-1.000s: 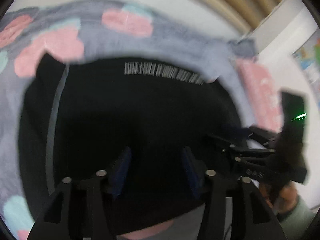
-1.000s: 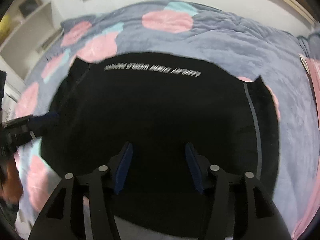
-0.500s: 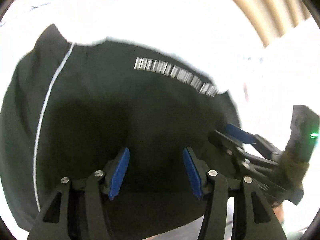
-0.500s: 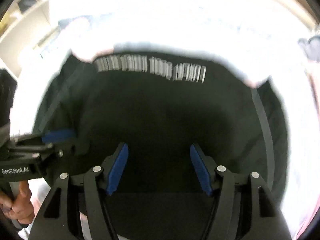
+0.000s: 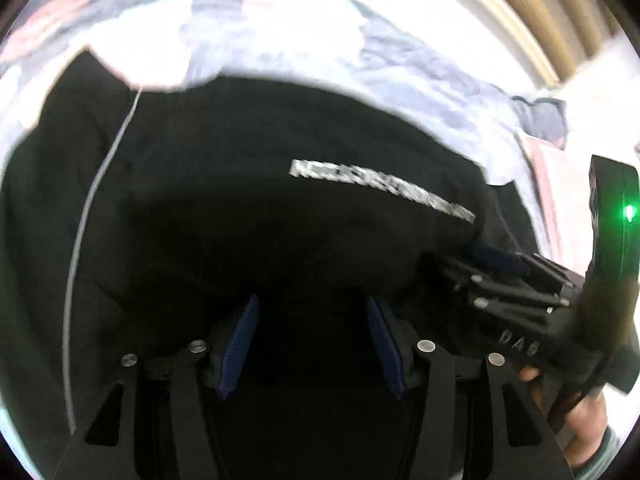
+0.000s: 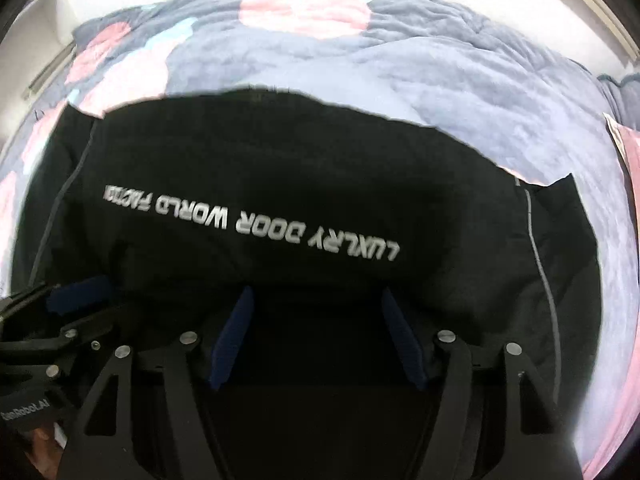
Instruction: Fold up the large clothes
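Here we see a black garment (image 6: 280,168) lying spread on a bed, over a grey-blue quilt (image 6: 460,80) with pink and teal patches. White lettering (image 6: 252,220) runs across its middle, upside down to us, and a thin pale stripe (image 6: 540,264) lines each side. Our left hand-held gripper (image 5: 312,344) and right hand-held gripper (image 6: 316,336) both hang over the near edge of the garment, blue pads spread apart and pinching nothing. No containers are visible.
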